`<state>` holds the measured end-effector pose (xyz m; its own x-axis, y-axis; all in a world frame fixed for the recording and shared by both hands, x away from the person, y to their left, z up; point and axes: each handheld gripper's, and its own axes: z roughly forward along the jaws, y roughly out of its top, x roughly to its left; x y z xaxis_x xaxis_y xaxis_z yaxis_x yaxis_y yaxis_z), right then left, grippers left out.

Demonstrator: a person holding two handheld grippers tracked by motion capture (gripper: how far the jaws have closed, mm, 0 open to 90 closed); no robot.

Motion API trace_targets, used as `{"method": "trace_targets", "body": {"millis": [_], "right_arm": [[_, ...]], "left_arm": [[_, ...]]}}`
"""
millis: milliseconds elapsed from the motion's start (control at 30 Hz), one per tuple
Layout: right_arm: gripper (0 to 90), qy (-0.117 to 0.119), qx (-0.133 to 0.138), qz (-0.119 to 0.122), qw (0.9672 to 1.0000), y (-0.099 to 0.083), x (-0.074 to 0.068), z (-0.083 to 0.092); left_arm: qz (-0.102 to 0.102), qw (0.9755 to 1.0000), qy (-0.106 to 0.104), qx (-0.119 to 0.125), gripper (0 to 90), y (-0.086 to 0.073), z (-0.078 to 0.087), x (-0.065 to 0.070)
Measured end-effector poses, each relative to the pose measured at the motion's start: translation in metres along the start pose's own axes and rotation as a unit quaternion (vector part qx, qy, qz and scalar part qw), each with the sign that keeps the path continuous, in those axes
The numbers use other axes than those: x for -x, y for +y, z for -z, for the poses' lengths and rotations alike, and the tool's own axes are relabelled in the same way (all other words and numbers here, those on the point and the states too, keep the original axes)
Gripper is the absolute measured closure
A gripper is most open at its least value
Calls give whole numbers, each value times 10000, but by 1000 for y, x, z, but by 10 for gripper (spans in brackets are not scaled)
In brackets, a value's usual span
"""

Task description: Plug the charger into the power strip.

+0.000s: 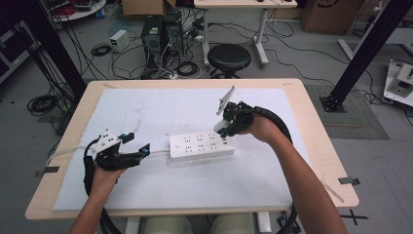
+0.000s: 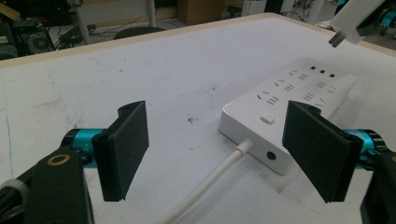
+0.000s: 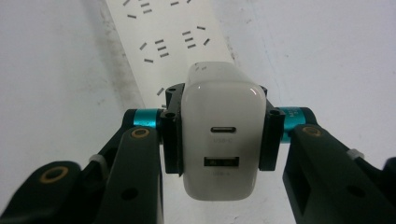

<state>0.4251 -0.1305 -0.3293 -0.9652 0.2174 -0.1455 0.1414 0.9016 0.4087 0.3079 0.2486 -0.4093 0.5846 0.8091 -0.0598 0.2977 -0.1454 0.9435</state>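
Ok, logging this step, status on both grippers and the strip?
Left gripper open, jaws astride the cord end of the white plastic power strip. Right gripper shut on white USB charger block, hovering over the strip's far end. Nothing blocking the sockets.

Glossy white plastic charger [image 3: 219, 135] – matt black tongs [image 3: 219, 126].

White power strip [image 1: 202, 146], white charger [image 3: 219, 135], black jaws, teal collars.
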Motion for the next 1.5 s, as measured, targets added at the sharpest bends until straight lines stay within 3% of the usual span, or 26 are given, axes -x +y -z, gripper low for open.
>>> {"method": "trace_targets", "body": {"millis": [333, 1000, 1267, 1400, 1433, 1500], "right_arm": [[630, -56, -255, 395, 9989, 5, 2, -5], [630, 114, -322, 520, 9981, 18, 7, -18], [630, 208, -198, 174, 9994, 10, 6, -10], [630, 286, -223, -34, 9993, -5, 5, -2], [630, 489, -161, -335, 9981, -17, 7, 5], [630, 586, -119, -467, 9971, -21, 8, 8]], "left_arm": [[58, 10000, -14, -14, 228, -2, -1, -2], [59, 10000, -46, -9, 229, -3, -2, -2], [61, 10000, -62, 7, 229, -3, -2, -1], [40, 10000, -79, 6, 229, -3, -1, -1], [33, 10000, -67, 8, 228, -3, 0, -1], [23, 10000, -77, 31, 228, -3, 0, -1]]}}
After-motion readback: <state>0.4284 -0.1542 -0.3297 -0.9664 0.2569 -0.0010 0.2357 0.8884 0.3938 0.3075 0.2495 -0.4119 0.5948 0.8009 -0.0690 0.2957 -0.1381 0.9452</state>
